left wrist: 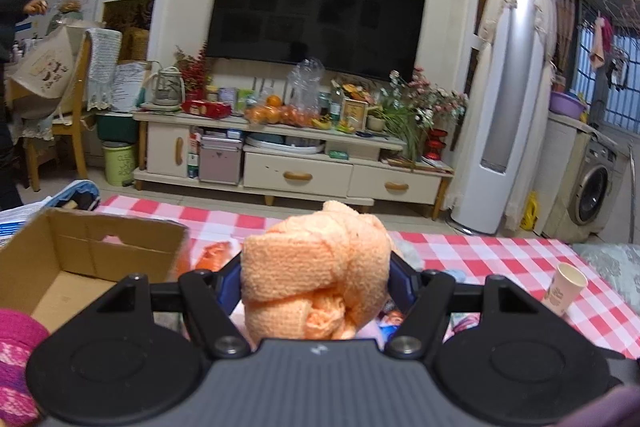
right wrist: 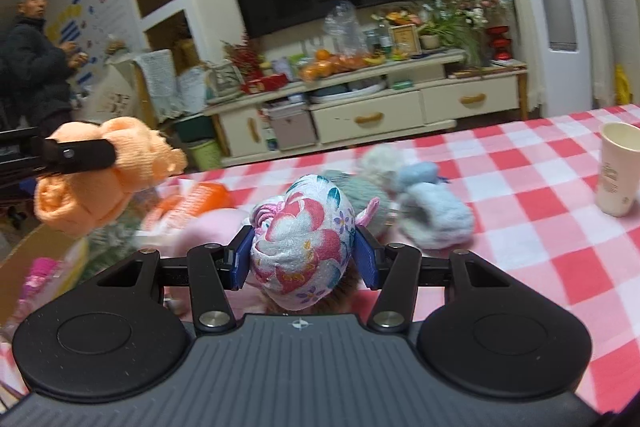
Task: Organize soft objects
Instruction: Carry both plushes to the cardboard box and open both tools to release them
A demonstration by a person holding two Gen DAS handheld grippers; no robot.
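A: Left wrist view?
B: My left gripper (left wrist: 316, 277) is clamped on the knotted peach terry-cloth bundle (left wrist: 316, 267), lifted above the red-and-white checked tablecloth (left wrist: 500, 259). The open brown cardboard box (left wrist: 80, 267) sits just to its left, probably the drop spot. Its near wall needs clearing; the floor inside is mostly bare. The white paper cup (left wrist: 564, 289) is well apart on the right.
A: Right wrist view?
B: My right gripper (right wrist: 304, 255) is squeezed on the floral pink-and-white fabric bundle (right wrist: 304, 247), low over the cloth. The fluffy pale-blue bundle (right wrist: 432, 215) and the grey-green knitted one (right wrist: 360, 191) lie just beyond. There's open cloth to the right; the left side is crowded by my other claw.
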